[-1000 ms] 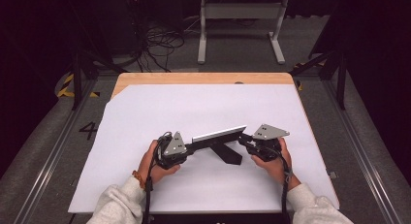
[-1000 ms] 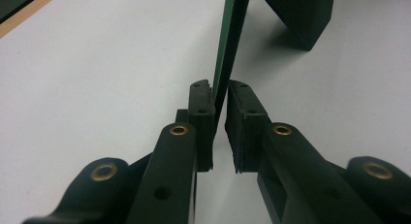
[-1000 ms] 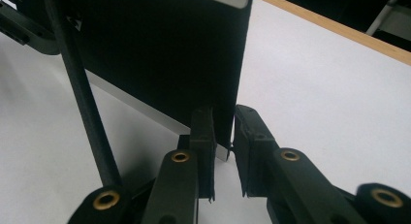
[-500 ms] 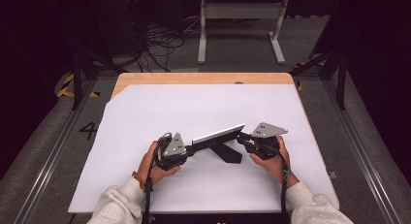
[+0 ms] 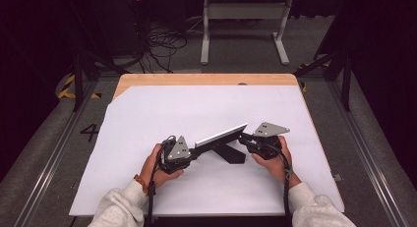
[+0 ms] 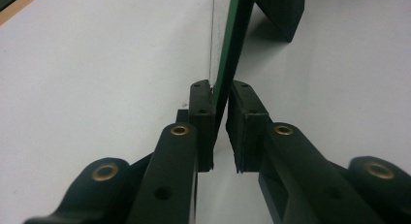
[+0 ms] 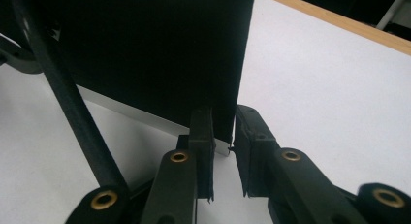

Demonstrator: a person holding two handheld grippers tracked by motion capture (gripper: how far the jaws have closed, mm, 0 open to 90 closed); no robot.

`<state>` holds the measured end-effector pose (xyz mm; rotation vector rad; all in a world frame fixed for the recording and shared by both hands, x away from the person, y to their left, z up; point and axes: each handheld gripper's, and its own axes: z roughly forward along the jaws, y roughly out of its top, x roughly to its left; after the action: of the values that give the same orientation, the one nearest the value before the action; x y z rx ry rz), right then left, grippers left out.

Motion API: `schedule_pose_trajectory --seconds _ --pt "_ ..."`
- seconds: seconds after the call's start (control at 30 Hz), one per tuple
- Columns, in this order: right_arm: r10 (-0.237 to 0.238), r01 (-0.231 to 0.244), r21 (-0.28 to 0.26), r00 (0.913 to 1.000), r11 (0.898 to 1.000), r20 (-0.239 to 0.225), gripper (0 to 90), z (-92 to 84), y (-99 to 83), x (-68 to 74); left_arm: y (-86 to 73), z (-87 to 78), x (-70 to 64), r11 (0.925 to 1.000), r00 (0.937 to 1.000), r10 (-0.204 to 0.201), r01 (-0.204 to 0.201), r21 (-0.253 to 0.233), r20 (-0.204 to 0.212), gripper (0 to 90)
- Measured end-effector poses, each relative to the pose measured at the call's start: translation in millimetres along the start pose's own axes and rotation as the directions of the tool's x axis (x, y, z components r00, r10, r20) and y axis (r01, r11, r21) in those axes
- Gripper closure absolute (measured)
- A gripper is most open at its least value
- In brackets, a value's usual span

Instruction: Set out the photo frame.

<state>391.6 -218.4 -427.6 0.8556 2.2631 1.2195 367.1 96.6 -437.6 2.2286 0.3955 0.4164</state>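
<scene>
A thin flat panel with a pale top edge is held tilted just above the white table cover, and a black flap hangs beneath it down to the cover. My left gripper is shut on the panel's left end. In the left gripper view the jaws clamp the panel's greenish edge. My right gripper is shut on the right end. In the right gripper view the pads pinch the lower corner of the panel's black face.
The white cover lies on a wooden table whose bare edge shows at the back. Beyond it, cables and a metal stand rest on the floor. A black cable crosses the left of the right gripper view.
</scene>
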Motion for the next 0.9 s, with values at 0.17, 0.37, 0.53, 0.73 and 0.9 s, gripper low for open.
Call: schedule_pose_trajectory --seconds 0.17,0.37,0.53,0.73,0.9 --pt "-0.002 0.002 0.016 0.9999 1.0 0.01 78.0 4.2 1.7 0.8 0.9 -1.6 -3.0 0.9999 1.0 -0.004 0.004 0.013 0.0 80.0" --pt "-0.001 0.001 0.029 0.9998 1.0 0.019 71.6 7.2 2.3 1.5 -1.0 -4.4 -6.9 0.9999 1.0 -0.004 0.004 0.014 0.004 79.0" --pt "-0.012 0.012 0.02 0.9998 1.0 0.014 69.6 -8.0 2.8 2.4 -3.4 -7.2 -8.2 0.9999 1.0 0.004 -0.004 0.012 0.0 77.3" --pt "-0.008 0.009 0.025 0.9982 1.0 -0.06 69.5 -30.6 -6.7 4.9 -8.5 -12.8 -9.9 0.9999 1.0 0.0 0.0 0.011 -0.003 75.4" --pt "0.0 0.006 0.065 0.9959 0.998 -0.09 61.8 -36.3 -19.5 11.3 -9.0 -13.4 -10.9 0.9999 0.9999 0.011 -0.01 0.011 -0.01 75.3"
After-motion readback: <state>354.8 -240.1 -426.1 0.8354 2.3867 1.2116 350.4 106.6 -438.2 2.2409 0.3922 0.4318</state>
